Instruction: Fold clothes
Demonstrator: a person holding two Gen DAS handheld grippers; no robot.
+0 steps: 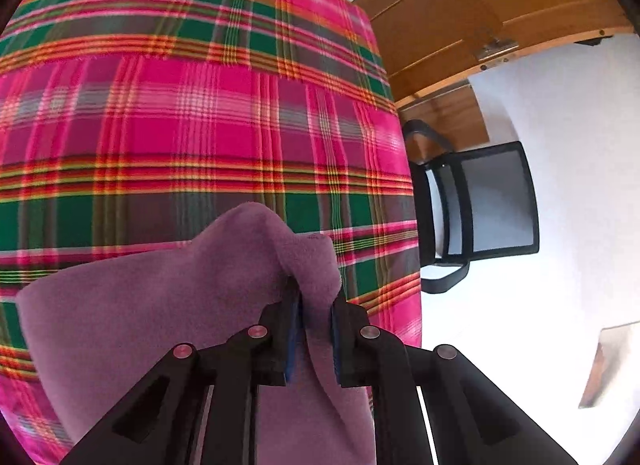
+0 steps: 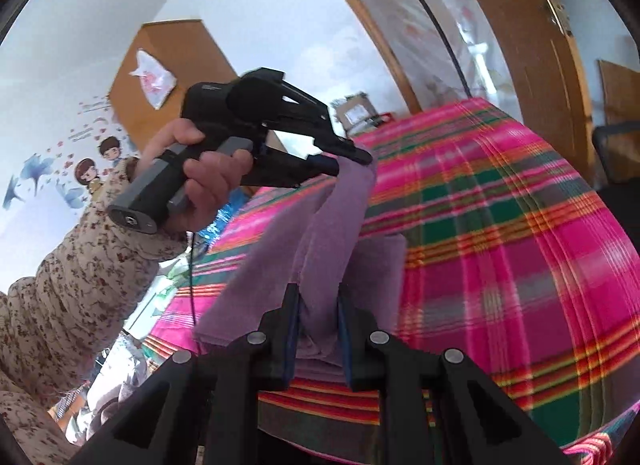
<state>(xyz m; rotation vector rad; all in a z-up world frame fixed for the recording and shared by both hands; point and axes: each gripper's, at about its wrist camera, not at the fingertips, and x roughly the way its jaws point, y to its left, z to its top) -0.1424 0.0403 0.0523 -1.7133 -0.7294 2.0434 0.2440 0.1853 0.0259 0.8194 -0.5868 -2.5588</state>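
A purple fleece cloth (image 1: 160, 305) hangs over the pink and green plaid bedcover (image 1: 160, 113). My left gripper (image 1: 314, 297) is shut on one bunched corner of it; the fabric bulges above the blue pads. In the right wrist view my right gripper (image 2: 318, 305) is shut on another part of the purple cloth (image 2: 320, 233), which stretches up to the left gripper (image 2: 352, 155), held in a person's hand (image 2: 200, 181) with a floral sleeve. The cloth's lower part rests on the plaid bedcover (image 2: 500, 225).
A black mesh chair (image 1: 480, 209) stands on the white floor beside the bed. A wooden door (image 1: 480, 13) and frame lie beyond. In the right wrist view a wooden cabinet (image 2: 172, 65) with a plastic bag and wall stickers fill the left.
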